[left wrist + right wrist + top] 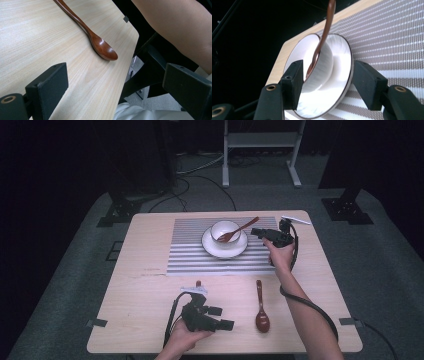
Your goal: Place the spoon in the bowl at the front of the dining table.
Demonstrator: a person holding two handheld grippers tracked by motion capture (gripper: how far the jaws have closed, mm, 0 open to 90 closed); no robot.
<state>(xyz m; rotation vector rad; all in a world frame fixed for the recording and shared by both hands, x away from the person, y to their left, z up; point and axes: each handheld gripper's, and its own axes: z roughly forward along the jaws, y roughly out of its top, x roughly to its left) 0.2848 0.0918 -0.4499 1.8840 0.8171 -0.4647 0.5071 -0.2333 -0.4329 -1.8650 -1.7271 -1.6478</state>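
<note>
1. Spoon [261,312] lies near on the tabletop [135,285], right of the left gripper [220,317], whose jaws stand apart, empty; approach its handle squarely.
2. Right gripper [260,233], jaws spread and empty, faces the bowl [224,232] on its saucer [224,247], far on the striped mat [185,250]; avoid the fork [235,233] inside.

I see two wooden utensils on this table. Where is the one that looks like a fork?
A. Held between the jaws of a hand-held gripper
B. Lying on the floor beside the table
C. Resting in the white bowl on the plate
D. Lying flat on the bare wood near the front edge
C: in the high view the fork leans in the white bowl on the plate, while the spoon lies on the bare table.
</note>
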